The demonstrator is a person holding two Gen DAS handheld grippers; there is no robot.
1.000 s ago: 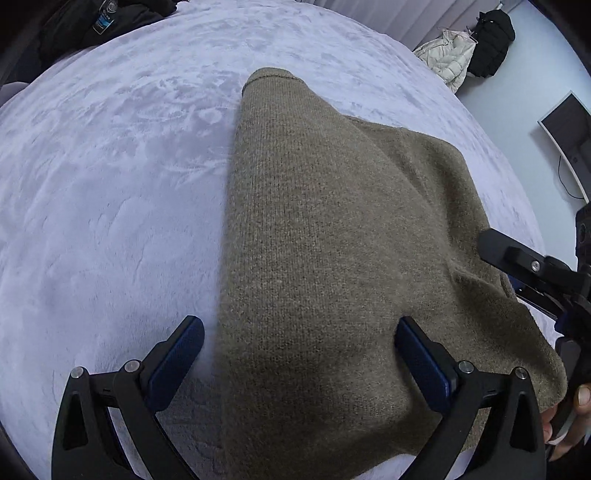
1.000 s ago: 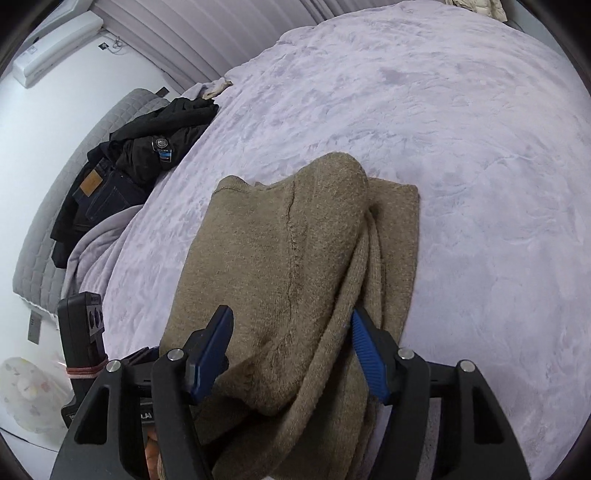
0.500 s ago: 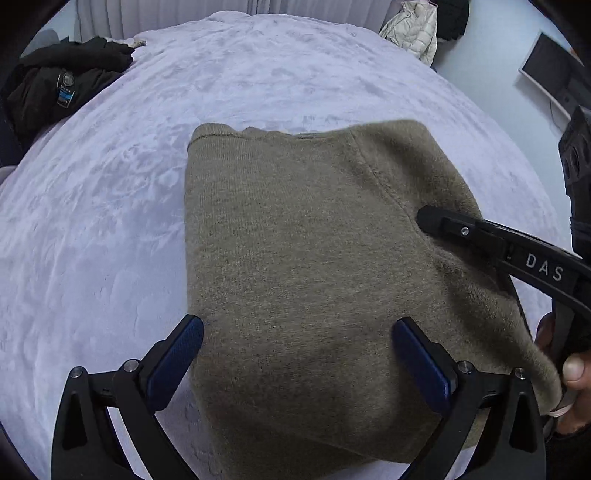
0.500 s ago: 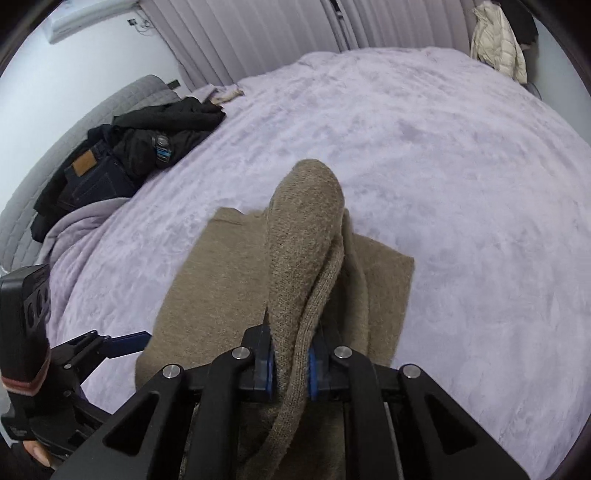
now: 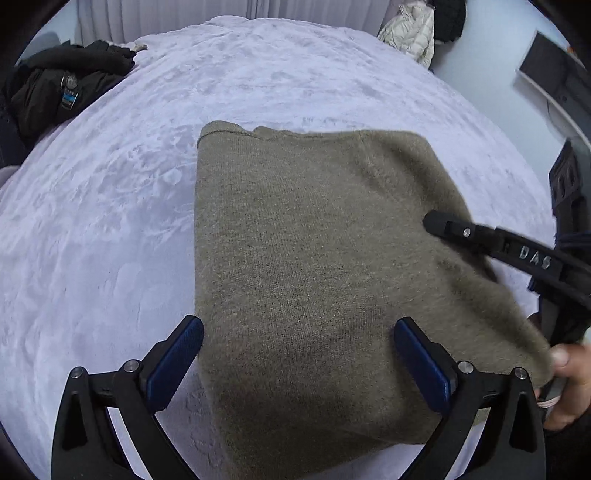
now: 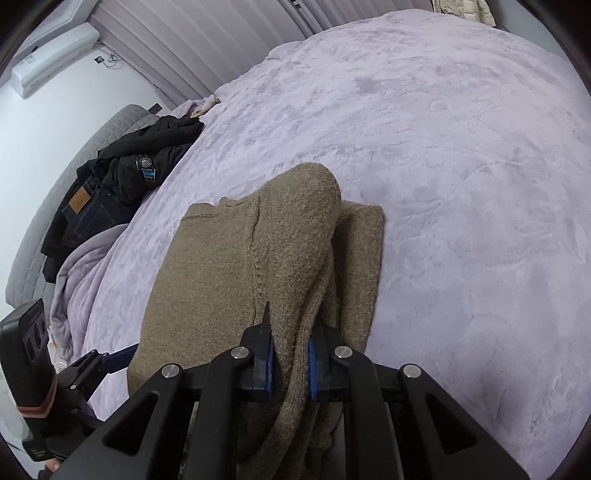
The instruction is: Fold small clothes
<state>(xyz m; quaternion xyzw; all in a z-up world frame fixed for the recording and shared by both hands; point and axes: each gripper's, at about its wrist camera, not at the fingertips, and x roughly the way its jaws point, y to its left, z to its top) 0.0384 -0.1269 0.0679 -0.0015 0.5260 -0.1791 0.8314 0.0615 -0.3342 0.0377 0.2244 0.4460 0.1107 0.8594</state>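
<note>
An olive knitted sweater [image 5: 314, 258] lies partly folded on a lilac plush bed cover [image 5: 110, 221]. In the left wrist view my left gripper [image 5: 299, 365] stands open over the sweater's near part, its blue pads wide apart and not pressing the cloth. My right gripper [image 6: 290, 365] is shut on a raised fold of the sweater [image 6: 258, 258] along its right side, lifting a ridge of knit above the flat layers. The right gripper [image 5: 480, 236] also shows from the side at the right of the left wrist view, with a person's fingers [image 5: 569, 369] behind it.
Dark clothes [image 6: 129, 173] and jeans are heaped at the bed's left edge next to a grey headboard. A pale jacket [image 5: 410, 33] hangs beyond the far right corner. The lilac cover [image 6: 480, 184] spreads wide to the right of the sweater.
My right gripper has shut on the sweater's right fold and lifted it. The left gripper has risen and rolled, staying open, and the sweater now lies squarer beneath it.
</note>
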